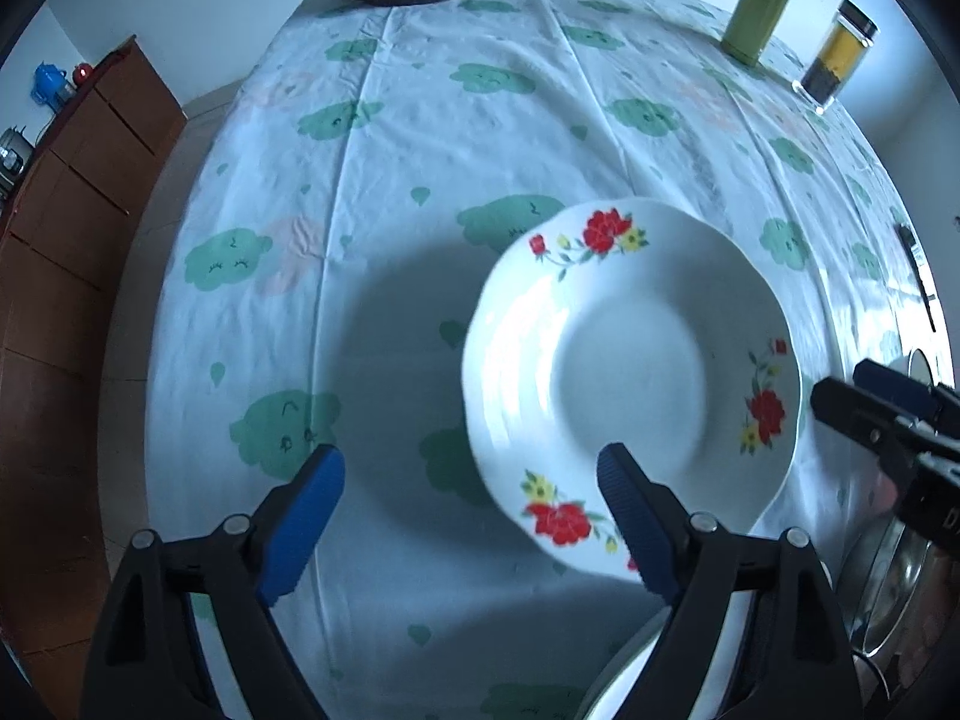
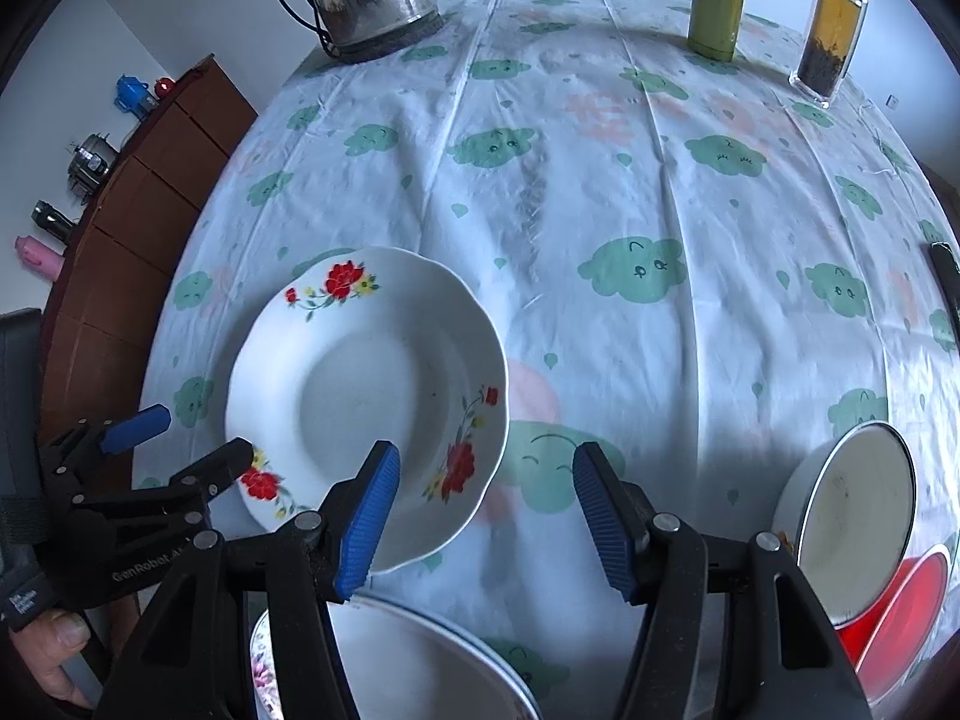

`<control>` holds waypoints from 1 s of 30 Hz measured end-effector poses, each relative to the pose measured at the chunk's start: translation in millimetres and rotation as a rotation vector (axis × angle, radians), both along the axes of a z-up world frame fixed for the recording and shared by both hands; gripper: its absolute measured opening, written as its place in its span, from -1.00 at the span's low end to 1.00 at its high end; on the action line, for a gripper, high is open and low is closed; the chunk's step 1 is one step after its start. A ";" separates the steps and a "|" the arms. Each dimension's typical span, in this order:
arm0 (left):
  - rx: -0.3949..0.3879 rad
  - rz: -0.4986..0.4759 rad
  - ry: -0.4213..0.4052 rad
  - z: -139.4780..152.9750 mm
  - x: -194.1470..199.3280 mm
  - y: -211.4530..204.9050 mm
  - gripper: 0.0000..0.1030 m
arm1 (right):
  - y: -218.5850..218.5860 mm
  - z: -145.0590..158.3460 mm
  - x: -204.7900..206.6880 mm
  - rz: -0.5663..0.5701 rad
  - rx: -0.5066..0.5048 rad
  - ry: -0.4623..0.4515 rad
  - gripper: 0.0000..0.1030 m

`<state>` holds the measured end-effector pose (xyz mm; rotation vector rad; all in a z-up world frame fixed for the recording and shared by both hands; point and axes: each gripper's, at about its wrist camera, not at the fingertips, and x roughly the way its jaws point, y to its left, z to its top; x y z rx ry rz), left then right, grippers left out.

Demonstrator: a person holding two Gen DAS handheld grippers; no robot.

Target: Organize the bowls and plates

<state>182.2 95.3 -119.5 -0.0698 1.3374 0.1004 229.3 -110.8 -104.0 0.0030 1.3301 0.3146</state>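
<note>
Flowered plate [image 2: 366,408] lies flat on the table [image 2: 660,210]; left tongs [image 1: 471,510] gape empty above its near rim. Right tongs [image 2: 486,510] gape empty just right of the plate; a metal bowl [image 2: 858,516] sits further right.

A brown wooden cabinet [image 2: 138,222] stands at nine o'clock against a pale wall [image 2: 192,6] (small oddments crowd its top). The table's cloud-print cloth [image 2: 600,192] lies in soft daylight.
</note>
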 end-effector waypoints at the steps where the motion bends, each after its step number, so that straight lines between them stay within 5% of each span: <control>1: 0.001 0.002 0.001 -0.9 3.0 0.6 0.67 | 0.3 -1.6 1.9 0.001 -0.003 0.004 0.19; 15: -0.018 -0.008 0.055 -17.3 25.6 0.6 0.30 | 9.8 -25.6 21.5 0.016 -0.016 0.068 -0.06; 23: -0.024 -0.017 0.080 -26.2 34.4 1.4 -0.12 | 13.6 -31.9 25.0 0.022 -0.030 0.079 -0.22; 27: -0.058 -0.024 0.087 -30.4 38.1 3.3 -0.45 | 18.8 -35.5 24.5 0.042 -0.049 0.086 -0.47; 30: -0.037 -0.029 0.087 -29.8 40.2 0.6 -0.44 | 21.4 -36.5 24.1 0.052 -0.072 0.079 -0.52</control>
